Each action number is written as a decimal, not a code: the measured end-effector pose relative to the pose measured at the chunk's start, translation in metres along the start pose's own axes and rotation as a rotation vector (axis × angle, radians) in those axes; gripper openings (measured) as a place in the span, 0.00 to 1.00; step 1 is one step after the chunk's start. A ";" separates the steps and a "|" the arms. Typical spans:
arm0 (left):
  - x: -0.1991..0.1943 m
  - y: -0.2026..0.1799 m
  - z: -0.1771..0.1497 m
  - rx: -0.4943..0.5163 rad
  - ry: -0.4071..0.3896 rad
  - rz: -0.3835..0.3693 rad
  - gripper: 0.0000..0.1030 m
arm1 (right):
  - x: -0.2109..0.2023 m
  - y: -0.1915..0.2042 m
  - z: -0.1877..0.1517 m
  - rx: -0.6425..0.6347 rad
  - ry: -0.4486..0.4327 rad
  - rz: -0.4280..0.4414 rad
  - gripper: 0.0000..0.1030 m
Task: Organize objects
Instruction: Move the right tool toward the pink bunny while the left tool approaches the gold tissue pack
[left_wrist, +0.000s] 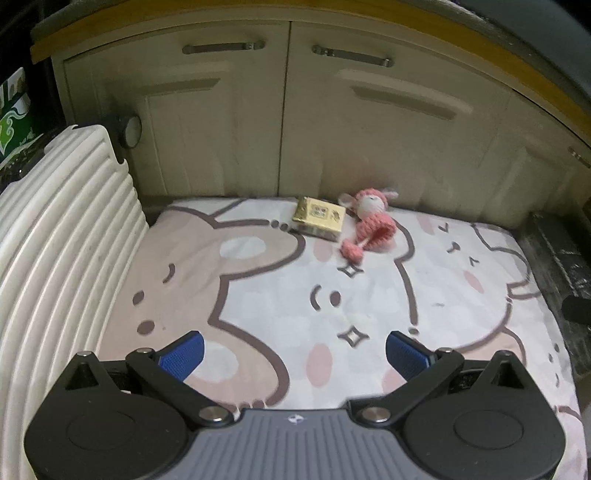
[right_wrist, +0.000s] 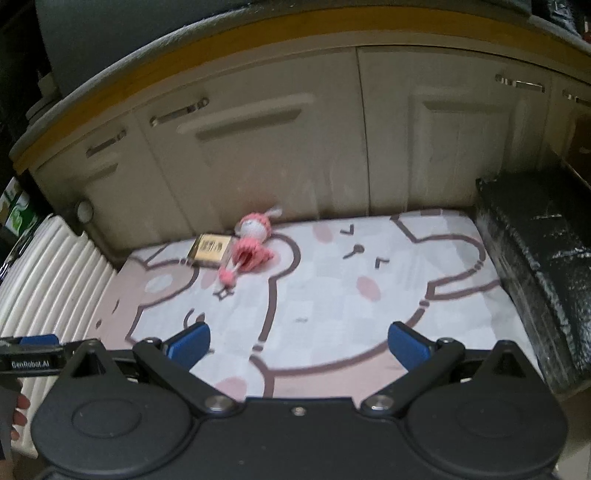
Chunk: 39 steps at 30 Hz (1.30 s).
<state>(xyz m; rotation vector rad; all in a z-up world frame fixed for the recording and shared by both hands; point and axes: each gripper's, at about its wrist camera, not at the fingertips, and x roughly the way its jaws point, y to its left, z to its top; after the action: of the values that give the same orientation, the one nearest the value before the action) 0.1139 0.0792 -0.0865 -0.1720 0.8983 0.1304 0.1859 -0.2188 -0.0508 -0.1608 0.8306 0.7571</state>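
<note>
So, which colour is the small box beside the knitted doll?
Gold, with a printed top; the small box shows best in the left wrist view.

Both wrist views look down across the cartoon mat (left_wrist: 258, 295) toward the cabinet doors (right_wrist: 277, 147)

Cartoon-printed pink and white mat (left_wrist: 258, 302) lying before cream cabinet doors (left_wrist: 229, 122) with metal bar handles (left_wrist: 221, 48) under a wood-edged worktop (right_wrist: 229, 55), flanked by a white ribbed suitcase (left_wrist: 62, 229) and a black box (right_wrist: 535, 258).

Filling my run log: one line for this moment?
left gripper open | right gripper open | gold rectangular box beside pink knitted doll | cartoon-print mat
</note>
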 end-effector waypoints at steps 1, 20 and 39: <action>0.003 0.001 0.002 0.000 -0.008 0.000 1.00 | 0.003 -0.001 0.002 -0.002 -0.007 0.002 1.00; 0.059 -0.011 0.025 0.097 -0.080 -0.017 1.00 | 0.093 0.013 0.034 -0.089 -0.085 0.011 1.00; 0.142 -0.024 0.067 0.161 -0.092 -0.033 1.00 | 0.186 0.031 0.064 -0.132 -0.083 0.064 1.00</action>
<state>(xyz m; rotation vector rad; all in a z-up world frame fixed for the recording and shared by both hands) 0.2572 0.0751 -0.1551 -0.0302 0.8100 0.0347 0.2847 -0.0685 -0.1364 -0.2199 0.7101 0.8735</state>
